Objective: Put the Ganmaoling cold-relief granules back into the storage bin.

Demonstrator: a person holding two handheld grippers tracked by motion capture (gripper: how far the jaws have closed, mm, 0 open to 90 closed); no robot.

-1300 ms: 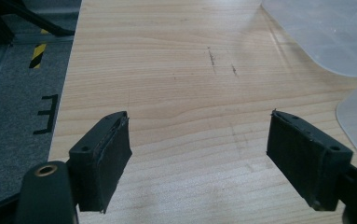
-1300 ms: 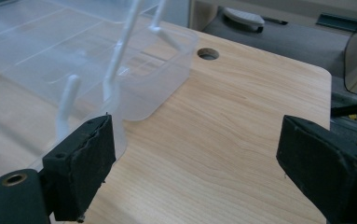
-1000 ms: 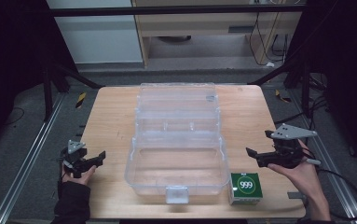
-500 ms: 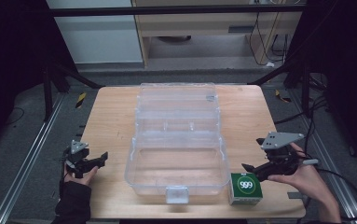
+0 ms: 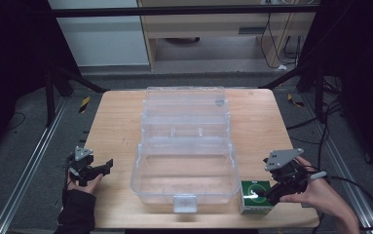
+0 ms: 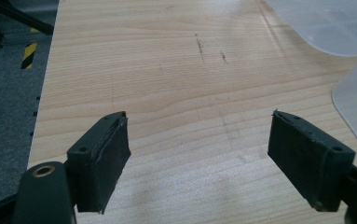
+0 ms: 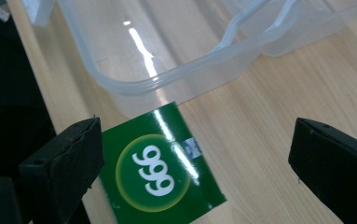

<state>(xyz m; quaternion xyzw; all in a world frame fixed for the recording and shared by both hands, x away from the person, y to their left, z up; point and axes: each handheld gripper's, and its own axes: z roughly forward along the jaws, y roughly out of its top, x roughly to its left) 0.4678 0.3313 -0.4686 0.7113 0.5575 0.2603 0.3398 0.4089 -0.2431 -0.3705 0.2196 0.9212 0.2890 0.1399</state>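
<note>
Right beside the clear plastic organiser box (image 5: 186, 161), at its near right corner, sits a small green carton (image 5: 255, 196) with "999" printed in a pale ring on its top face. The box is the landmark for everything on this wooden table (image 5: 116, 122): lid thrown back toward the far side, its deep tub looks bare, latch facing the person.

The right gripper (image 5: 271, 191) hangs over the carton with its jaws spread wide and nothing between them. In the right gripper view the green carton (image 7: 160, 175) lies low and left, close against the left pad, while the other pad stands well off over bare wood. So the claw is released and not centred yet.

My read is that the step is a pick of that carton, probably to drop it into the tub. To do it well I'd slide the gripper so the carton sits midway between the pads, square the jaws to two opposite flat sides, and come down without bumping the tub wall, since the carton is almost touching it. Squeeze gently, cardboard crushes.

The left gripper (image 5: 92, 169) rests to the left of the box, jaws also released, over bare table with nothing gripped.
</note>
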